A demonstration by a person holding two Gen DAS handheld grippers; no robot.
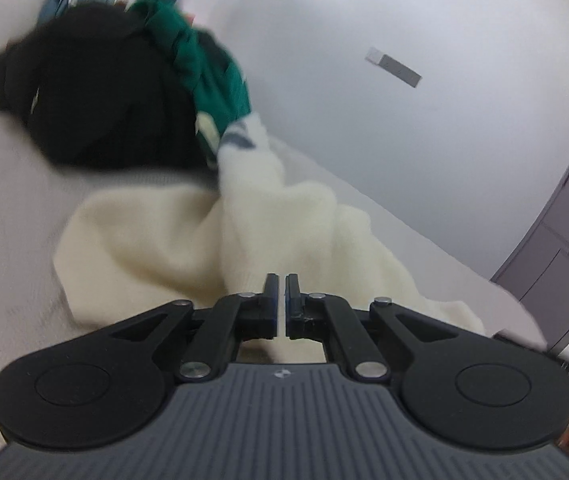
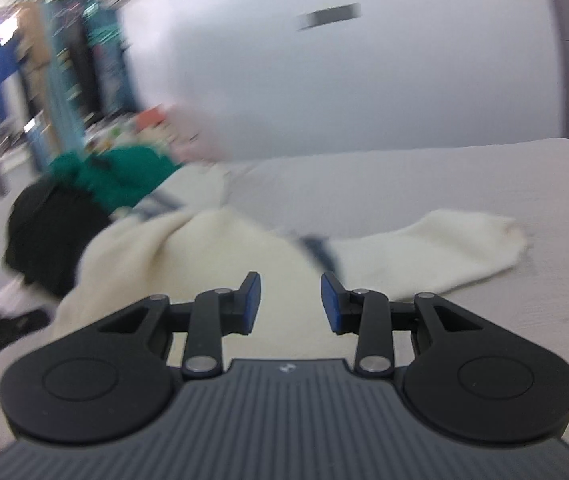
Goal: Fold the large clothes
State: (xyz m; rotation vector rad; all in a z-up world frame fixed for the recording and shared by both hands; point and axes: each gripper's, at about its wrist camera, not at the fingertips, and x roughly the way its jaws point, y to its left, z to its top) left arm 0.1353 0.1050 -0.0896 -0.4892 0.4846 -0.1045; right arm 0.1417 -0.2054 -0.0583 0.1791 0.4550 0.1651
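A cream knit sweater [image 1: 156, 240] lies crumpled on the pale grey bed sheet [image 1: 4, 208]. In the right wrist view the same sweater [image 2: 188, 248] spreads out, with one sleeve [image 2: 464, 240] stretched flat to the right. My left gripper [image 1: 281, 280] hovers just over the sweater's near fold with its jaws shut; no cloth shows pinched between them. My right gripper [image 2: 290, 280] stands open above the sweater's body, and its blue pads [image 2: 254, 292] touch nothing. Both views are blurred.
A black garment [image 1: 96, 96] and a green one [image 1: 208, 64] are heaped at the far end of the bed, against the sweater. A white wall [image 1: 404, 120] runs along the bed, and a grey door [image 1: 564, 248] stands at the right. Cluttered shelves [image 2: 64, 80] fill the room beyond.
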